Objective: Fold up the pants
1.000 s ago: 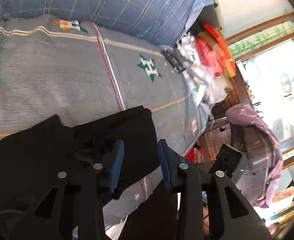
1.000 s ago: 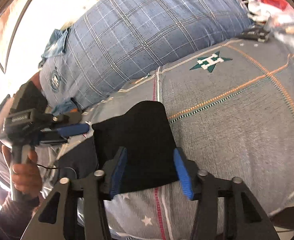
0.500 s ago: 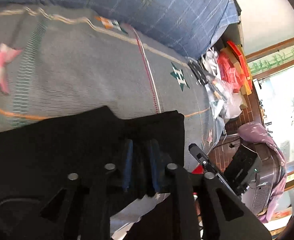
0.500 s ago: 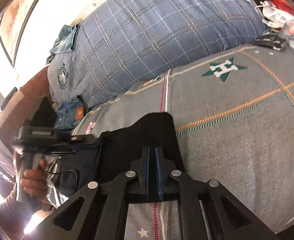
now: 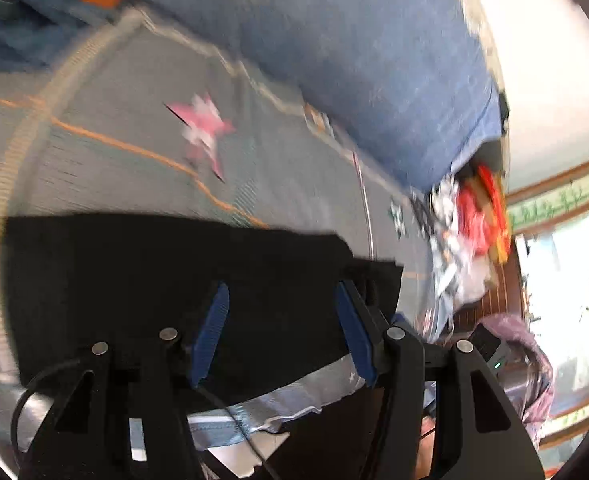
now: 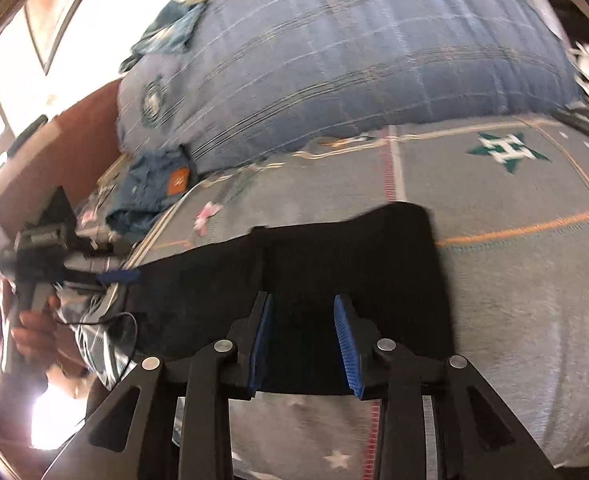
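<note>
Black pants (image 6: 346, 264) lay flat across the lower centre of the grey woven bedspread (image 6: 514, 280), right hem edge straight, w/ bare bedspread beyond it. Right tool (image 6: 303, 344) spread wide, gripping nothing, above the matte cloth. Left tool (image 5: 280, 332) likewise released over the pants (image 5: 174, 272). Plump blue plaid pillow (image 6: 354, 64) filled the upper frame; crumpled jeans (image 6: 150, 184) at mid left.

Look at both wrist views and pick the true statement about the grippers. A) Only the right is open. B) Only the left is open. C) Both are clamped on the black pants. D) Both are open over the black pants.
D: the left gripper and right gripper both show a wide gap between their blue pads, with the black pants lying flat beneath them.
</note>
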`<state>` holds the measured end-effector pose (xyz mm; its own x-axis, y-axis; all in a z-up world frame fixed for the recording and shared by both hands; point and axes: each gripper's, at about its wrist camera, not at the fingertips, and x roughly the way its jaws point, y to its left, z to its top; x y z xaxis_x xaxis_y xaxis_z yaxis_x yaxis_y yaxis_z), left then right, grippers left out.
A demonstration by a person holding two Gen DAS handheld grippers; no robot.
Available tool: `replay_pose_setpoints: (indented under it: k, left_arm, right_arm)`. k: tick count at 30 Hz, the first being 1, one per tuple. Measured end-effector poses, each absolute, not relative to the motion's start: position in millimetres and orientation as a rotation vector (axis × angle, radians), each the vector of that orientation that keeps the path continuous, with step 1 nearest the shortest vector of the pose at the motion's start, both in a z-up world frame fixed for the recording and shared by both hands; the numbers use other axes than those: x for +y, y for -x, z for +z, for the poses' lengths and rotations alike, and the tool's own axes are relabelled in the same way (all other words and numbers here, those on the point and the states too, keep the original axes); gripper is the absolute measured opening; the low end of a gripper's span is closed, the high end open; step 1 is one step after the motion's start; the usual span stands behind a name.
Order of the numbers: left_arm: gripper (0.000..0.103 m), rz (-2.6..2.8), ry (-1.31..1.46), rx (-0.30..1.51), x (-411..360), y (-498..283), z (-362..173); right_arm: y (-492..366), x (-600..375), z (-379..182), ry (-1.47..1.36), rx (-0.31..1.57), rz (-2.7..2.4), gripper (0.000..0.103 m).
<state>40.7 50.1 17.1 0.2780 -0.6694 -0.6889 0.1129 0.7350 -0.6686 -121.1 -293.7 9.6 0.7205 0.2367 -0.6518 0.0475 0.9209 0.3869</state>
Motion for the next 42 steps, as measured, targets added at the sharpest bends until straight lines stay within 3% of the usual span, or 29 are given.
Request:
replay_pose_setpoints:
  k: [6, 7, 8, 12, 17, 21, 27, 37, 39, 42]
  left_arm:
    - [0.055, -0.357, 0.573, 1.019, 147, -17, 57]
    - [0.059, -0.314, 0.553, 1.014, 158, -15, 58]
    - [0.066, -0.257, 0.509, 1.027, 171, -14, 56]
    - [0.066, -0.244, 0.532, 1.118, 194, -18, 19]
    - [0.066, -0.376, 0.71, 1.245, 182, -40, -32]
    - [0.066, -0.5, 0.815, 1.216, 173, -48, -25]
    - [0.066, -0.456, 0.711, 1.284, 157, -58, -25]
    - [0.066, -0.423, 0.775, 1.36, 168, -76, -54]
    - [0.066, -0.406, 0.771, 1.37, 170, -82, -55]
    - [0.066, -0.406, 0.748, 1.391, 168, -87, -57]
  right_arm:
    - [90, -221, 19, -0.297, 0.787, 0.272, 0.034]
    - [87, -209, 19, -0.277, 0.79, 0.295, 0.034]
    - [82, -193, 19, -0.246, 0.796, 0.327, 0.036]
    - [74, -122, 11, -0.091, 0.831, 0.452, 0.04]
    - [79, -58, -1, 0.088, 0.858, 0.52, 0.041]
    - [85, -35, -9, 0.192, 0.86, 0.525, 0.046]
    - [93, -6, -24, 0.333, 0.829, 0.511, 0.051]
    - [94, 52, -53, 0.635, 0.677, 0.423, 0.054]
    - [88, 57, -55, 0.643, 0.66, 0.408, 0.05]
    - [78, 50, -47, 0.58, 0.676, 0.404, 0.022]
